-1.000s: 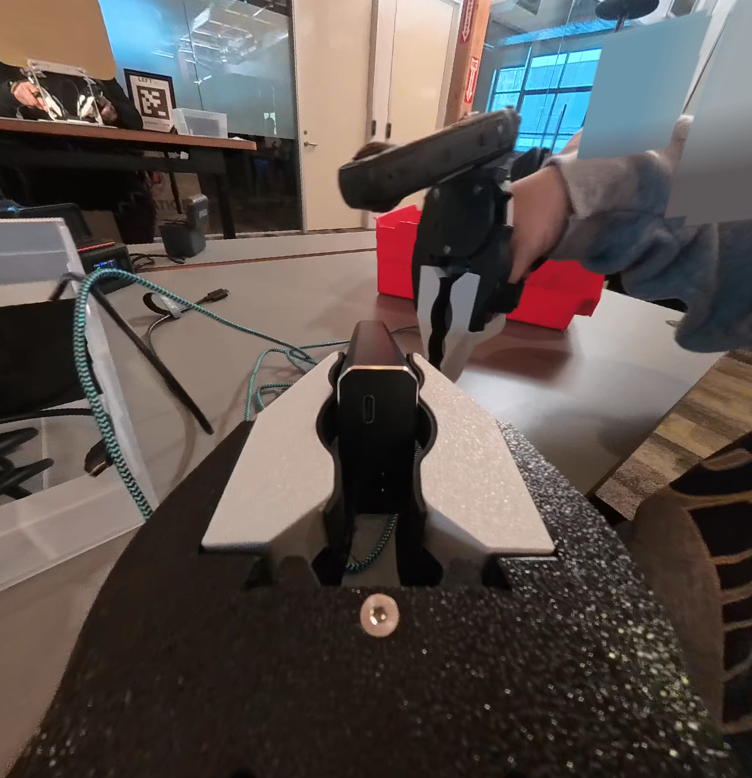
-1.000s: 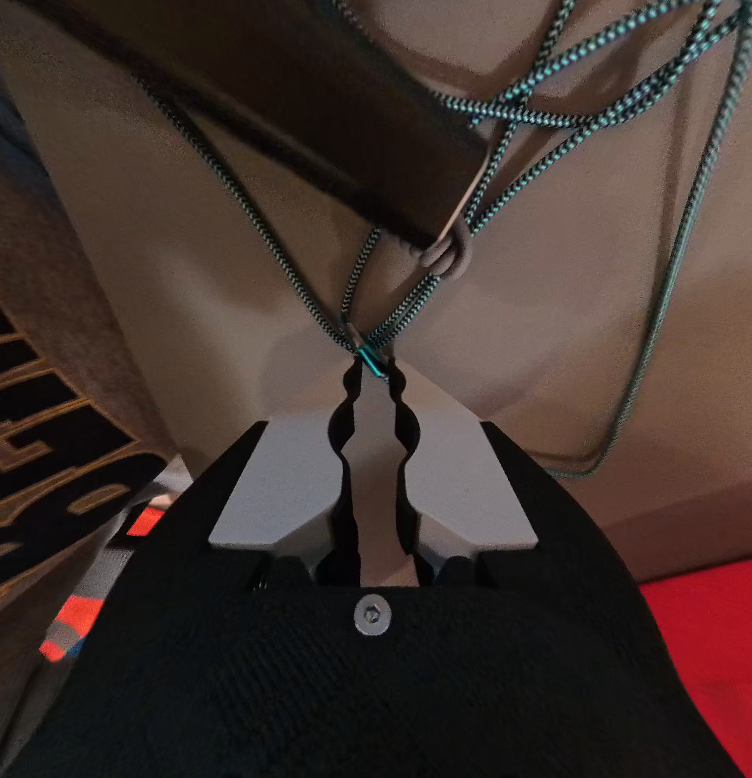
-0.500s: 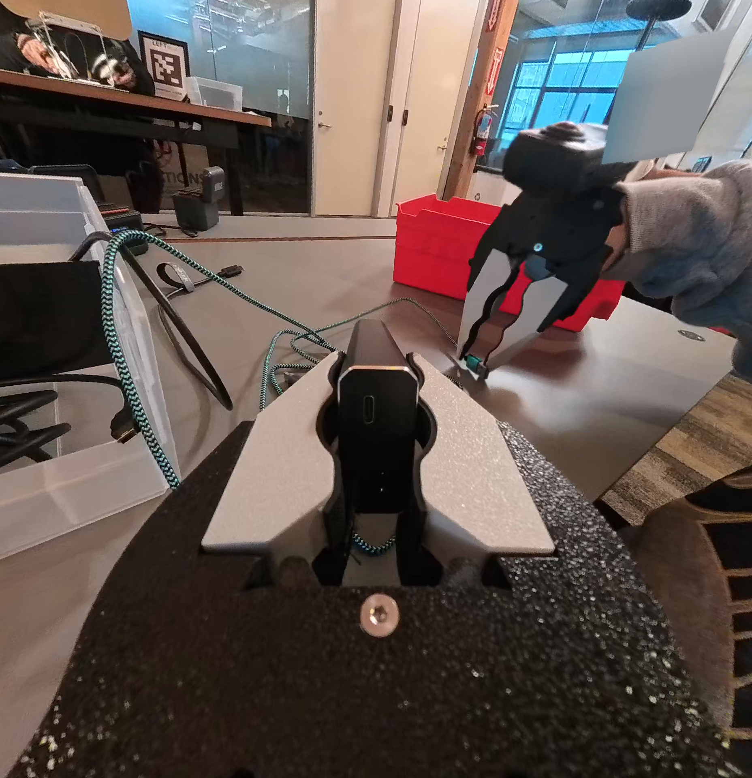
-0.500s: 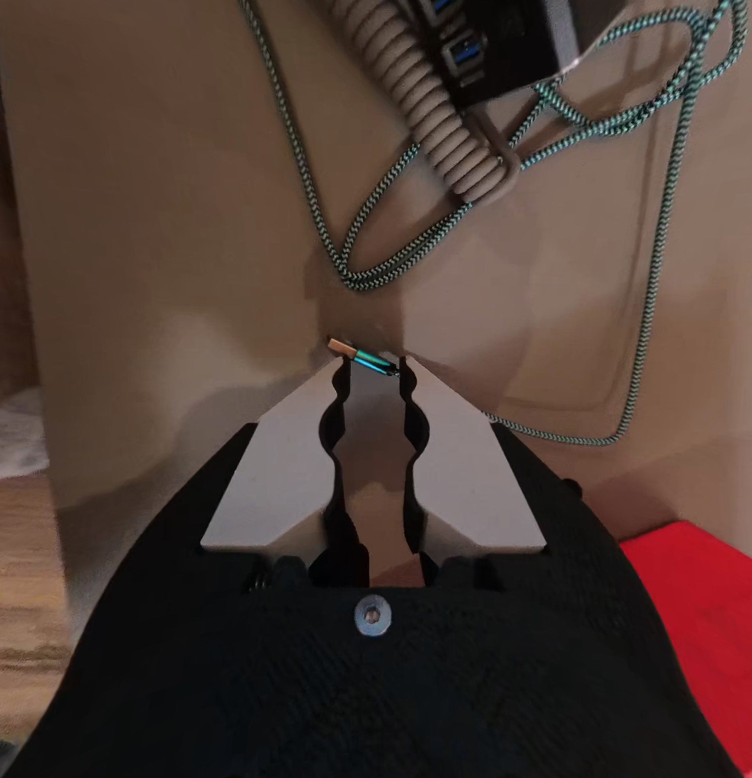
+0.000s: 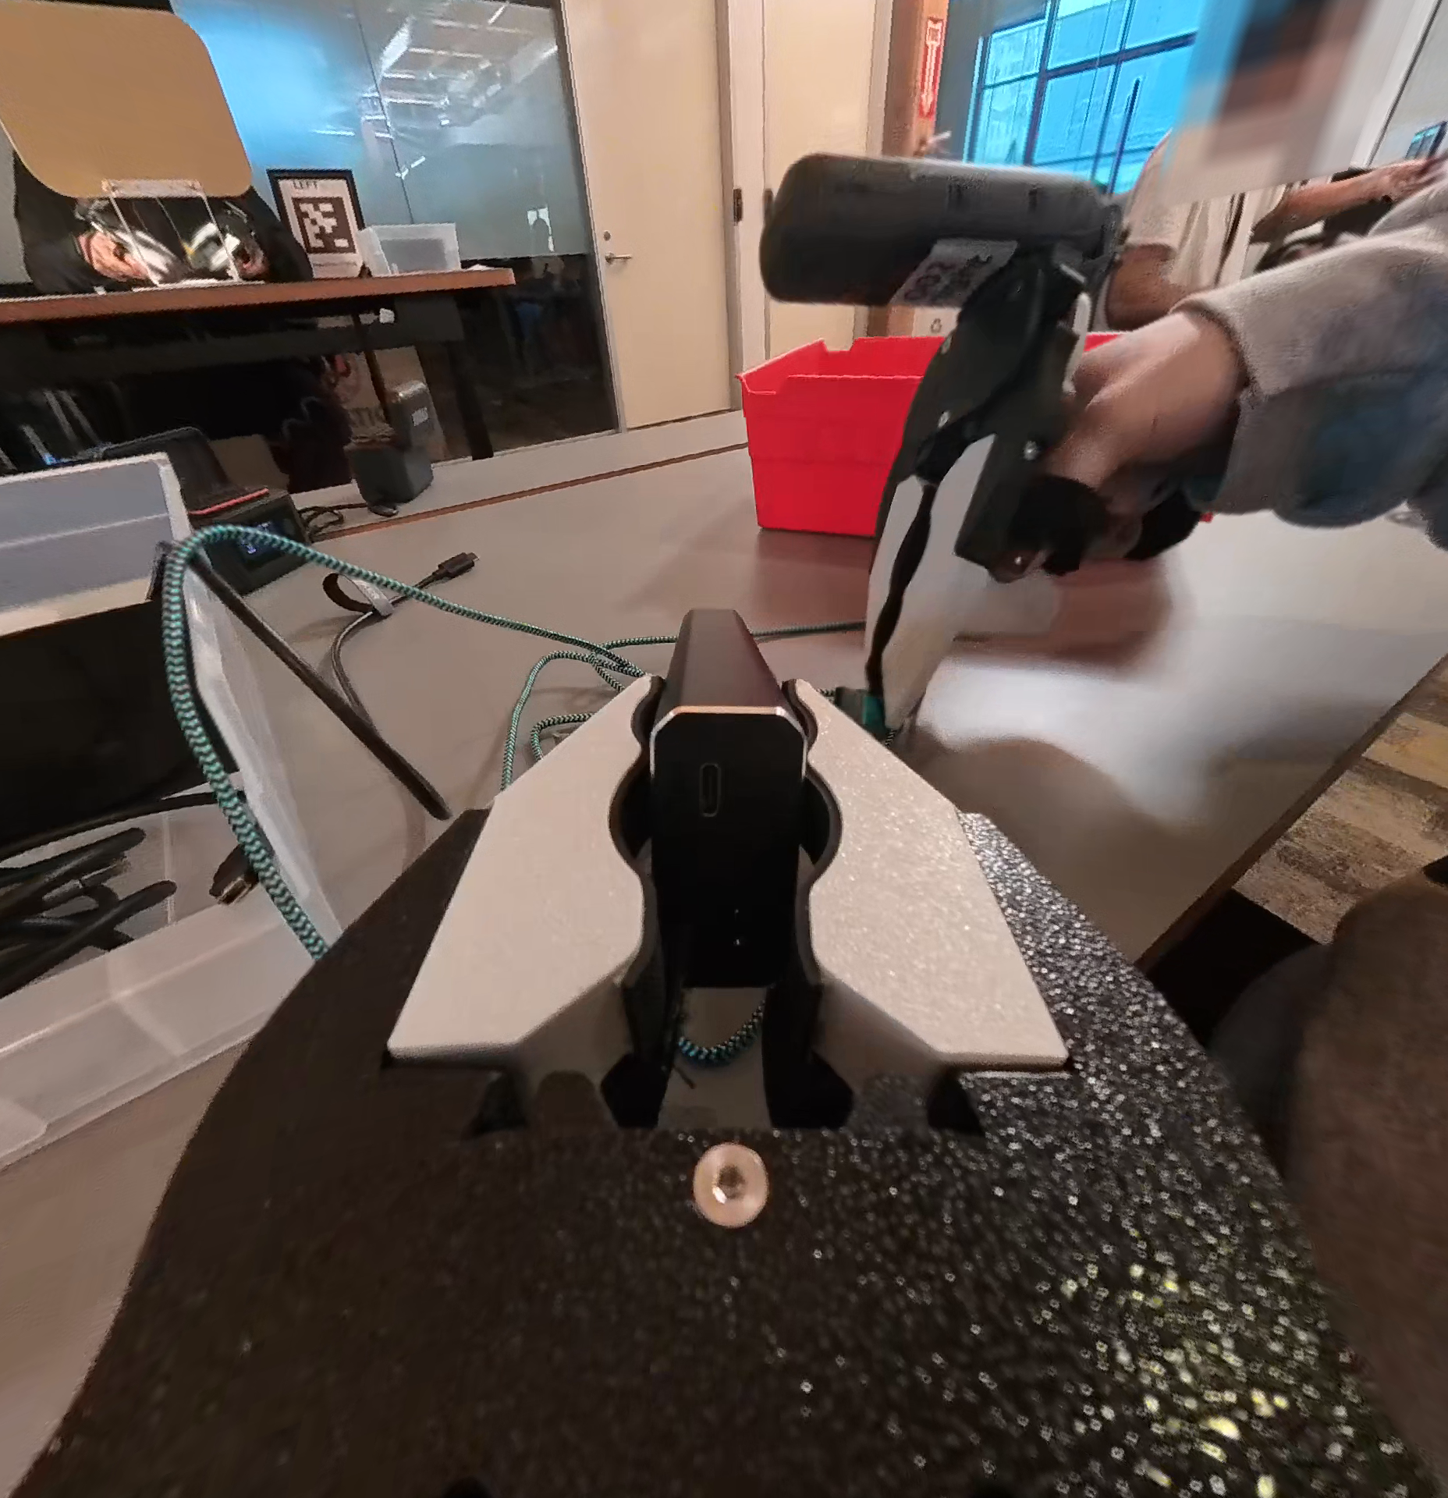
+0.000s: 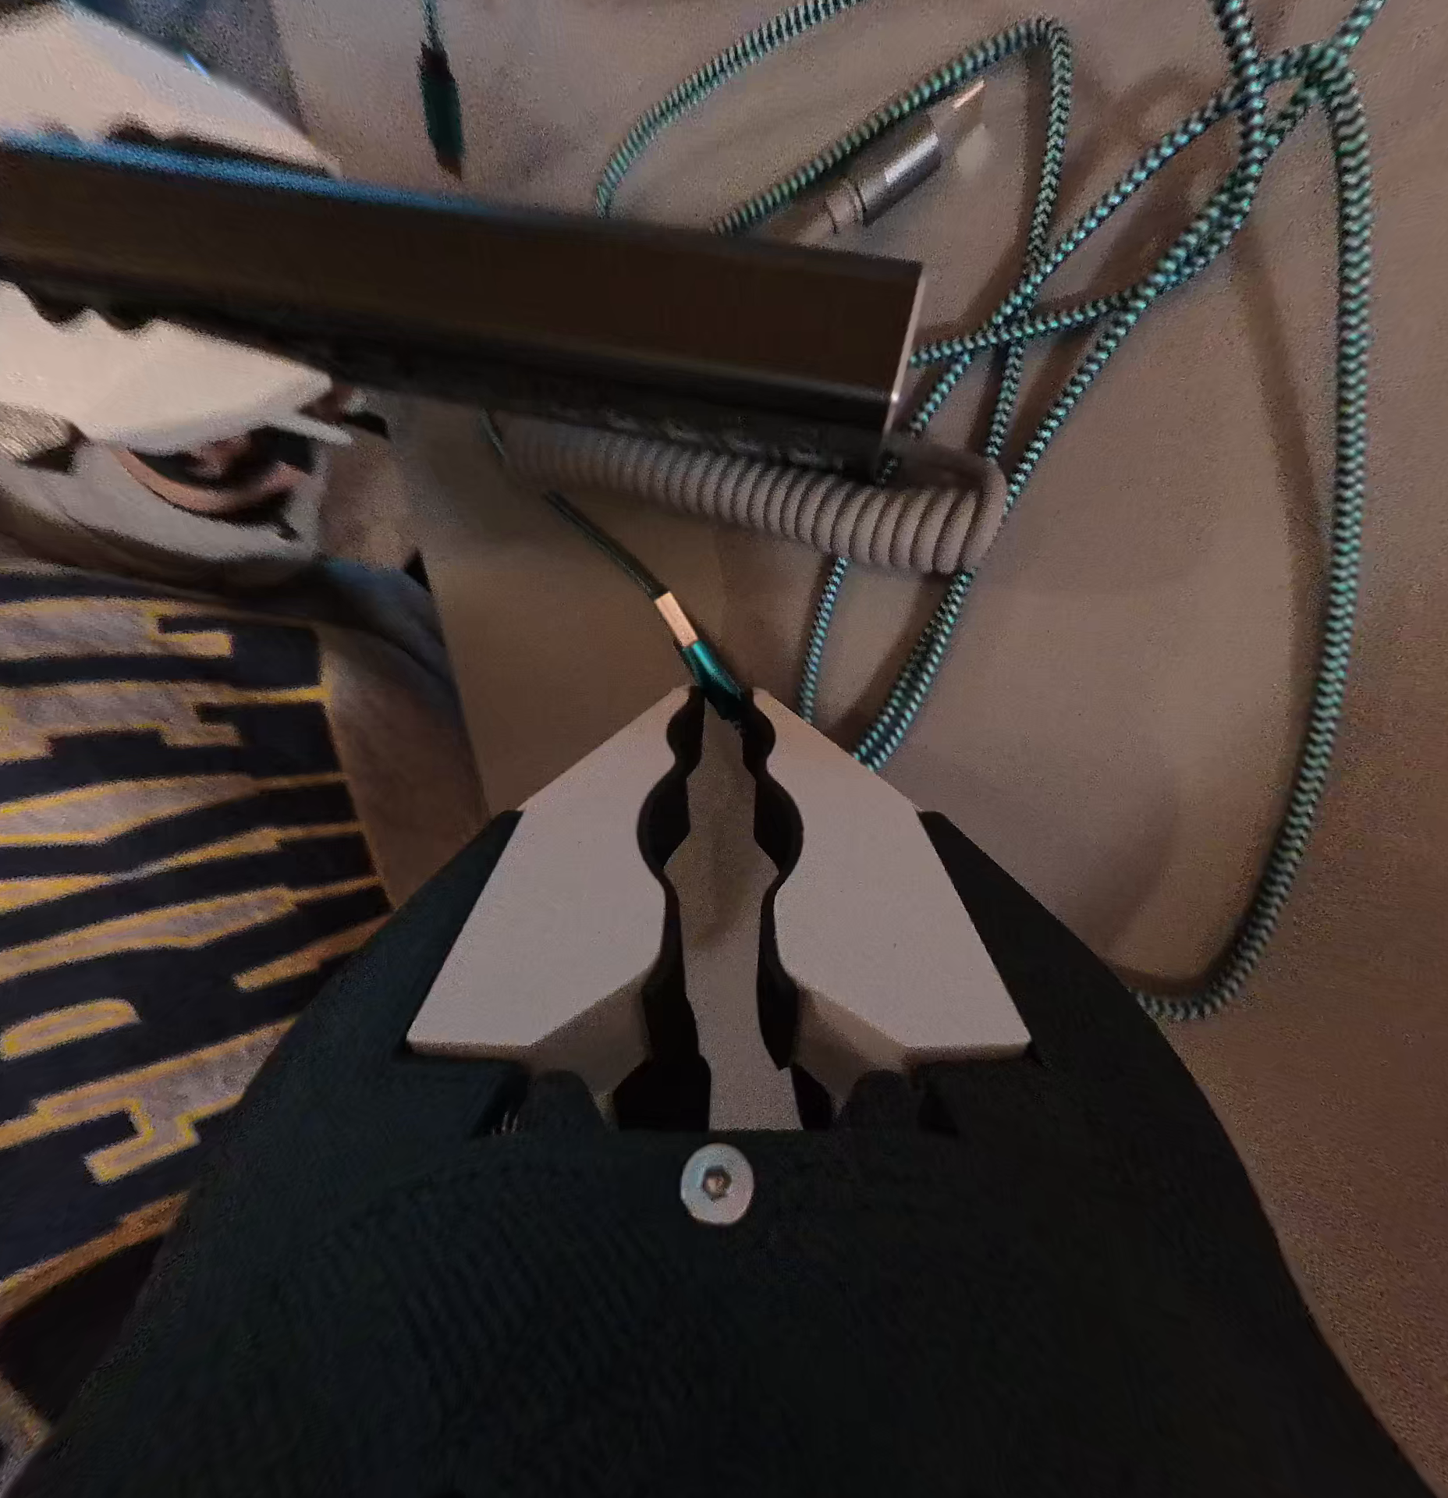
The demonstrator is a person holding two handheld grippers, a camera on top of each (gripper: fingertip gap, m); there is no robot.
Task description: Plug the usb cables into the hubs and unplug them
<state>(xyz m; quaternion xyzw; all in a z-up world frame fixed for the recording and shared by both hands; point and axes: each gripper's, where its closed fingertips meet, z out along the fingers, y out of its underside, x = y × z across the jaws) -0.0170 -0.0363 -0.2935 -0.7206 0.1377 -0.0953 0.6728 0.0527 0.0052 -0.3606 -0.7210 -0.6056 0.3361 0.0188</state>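
My left gripper (image 5: 725,697) is shut on a black USB hub (image 5: 725,778) and holds it above the table, its end port facing the camera. The hub also shows in the right wrist view (image 6: 477,308) as a long dark bar with a grey coiled lead (image 6: 786,502) under it. My right gripper (image 6: 721,697) is shut on the teal USB plug (image 6: 709,669) of a teal-and-black braided cable (image 6: 1345,486); the plug's metal tip points toward the hub. In the left wrist view my right gripper (image 5: 891,713) points down just right of the hub.
A clear plastic bin (image 5: 137,973) with black cables stands at the left, the braided cable (image 5: 186,689) hanging over its rim. A red bin (image 5: 818,454) sits at the back right. Another black cable (image 5: 445,567) lies on the grey table (image 5: 1110,770). The table edge runs at the right. The left gripper's tips are roughly 11 cm from the right gripper's.
My right gripper closed on the teal plug, lifted it off the table and swung it toward the hub's side. The left gripper keeps holding the hub.
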